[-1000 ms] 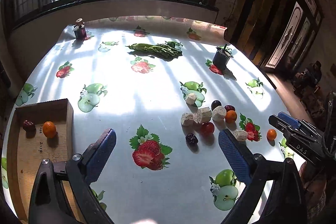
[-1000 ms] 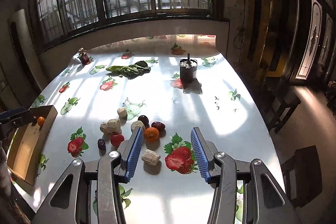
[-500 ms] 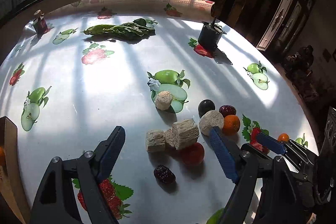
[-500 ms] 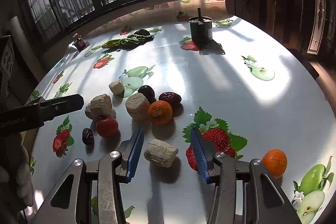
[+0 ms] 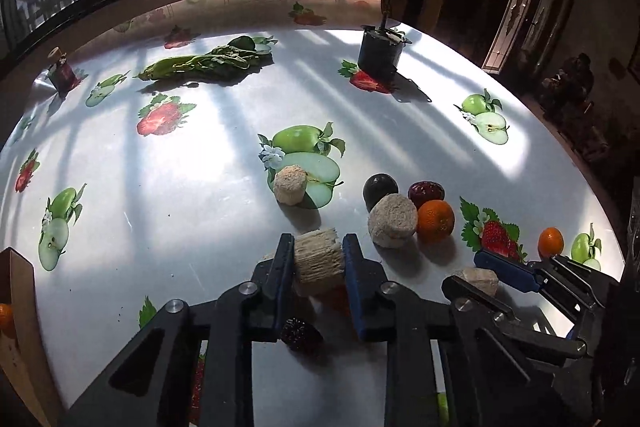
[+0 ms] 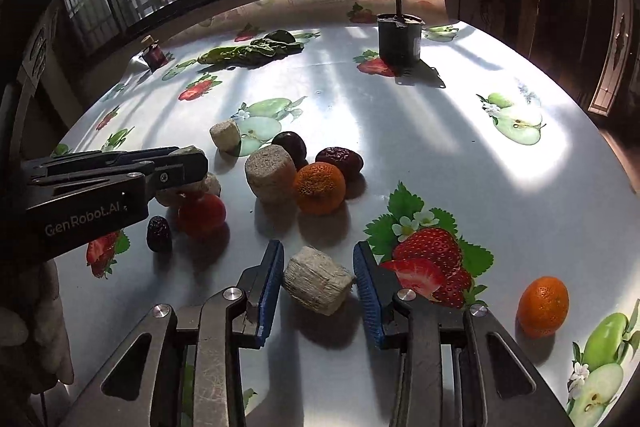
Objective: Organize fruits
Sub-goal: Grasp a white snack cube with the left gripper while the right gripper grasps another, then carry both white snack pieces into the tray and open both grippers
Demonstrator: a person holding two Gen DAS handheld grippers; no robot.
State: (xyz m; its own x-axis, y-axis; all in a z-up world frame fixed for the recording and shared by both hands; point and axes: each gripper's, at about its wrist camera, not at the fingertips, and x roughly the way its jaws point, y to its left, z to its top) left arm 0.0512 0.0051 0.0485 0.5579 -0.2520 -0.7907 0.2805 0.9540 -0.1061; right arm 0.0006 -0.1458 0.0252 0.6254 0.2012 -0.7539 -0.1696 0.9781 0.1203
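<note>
My left gripper (image 5: 318,265) is shut on a beige fibrous cylinder (image 5: 319,261) at the left of the fruit cluster. My right gripper (image 6: 318,279) is open, its blue pads either side of another beige cylinder (image 6: 317,285) lying on the table, with small gaps. In the cluster are a red fruit (image 6: 201,214), a dark date (image 6: 159,233), an orange (image 6: 319,188), a red date (image 6: 339,160), a dark plum (image 6: 290,143) and two more beige cylinders (image 6: 270,177) (image 6: 225,135). A second orange (image 6: 543,300) lies apart at the right.
A black pot (image 6: 399,39) stands at the back right, leafy greens (image 6: 252,51) and a small jar (image 6: 155,53) at the back. A wooden box edge (image 5: 18,311) with an orange shows at the far left. The tablecloth carries printed fruit pictures.
My left gripper moved right from the box to the cluster and shut on a beige cylinder. My right gripper moved forward and down and narrowed around its cylinder.
</note>
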